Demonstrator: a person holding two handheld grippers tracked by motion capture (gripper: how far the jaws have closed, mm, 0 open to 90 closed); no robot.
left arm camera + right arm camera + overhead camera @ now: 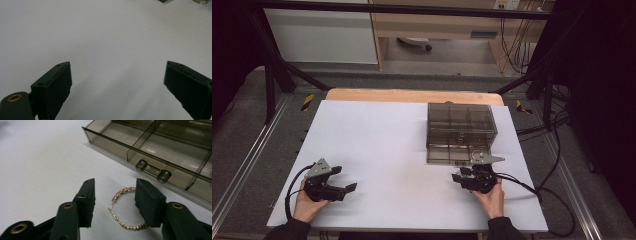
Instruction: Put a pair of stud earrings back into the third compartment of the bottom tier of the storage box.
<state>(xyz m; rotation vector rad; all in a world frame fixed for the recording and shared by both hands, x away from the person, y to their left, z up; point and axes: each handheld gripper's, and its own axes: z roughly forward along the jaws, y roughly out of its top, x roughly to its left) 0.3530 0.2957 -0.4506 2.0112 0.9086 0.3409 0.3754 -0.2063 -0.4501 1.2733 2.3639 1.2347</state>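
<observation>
White tabletop (387, 150), both hand-held grippers gaping, right jaw partly hiding hoop earring (125, 210)

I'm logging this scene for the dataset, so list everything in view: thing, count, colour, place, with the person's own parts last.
Table cover: one, white, spread over the wooden table.
Wooden table: one, light brown, its far edge showing beyond the cover.
Drawer box: one, smoky clear plastic with compartments, on the right half of the cover; its drawer is pulled open toward the person.
Hoop earring: one, gold, flat on the cover before the drawer, between the right gripper's jaws.
Left gripper: one, black, open, low over bare cover at near left.
Right gripper: one, black, open around the earring.
Hands: two, left hand, right hand, at the near edge.
</observation>
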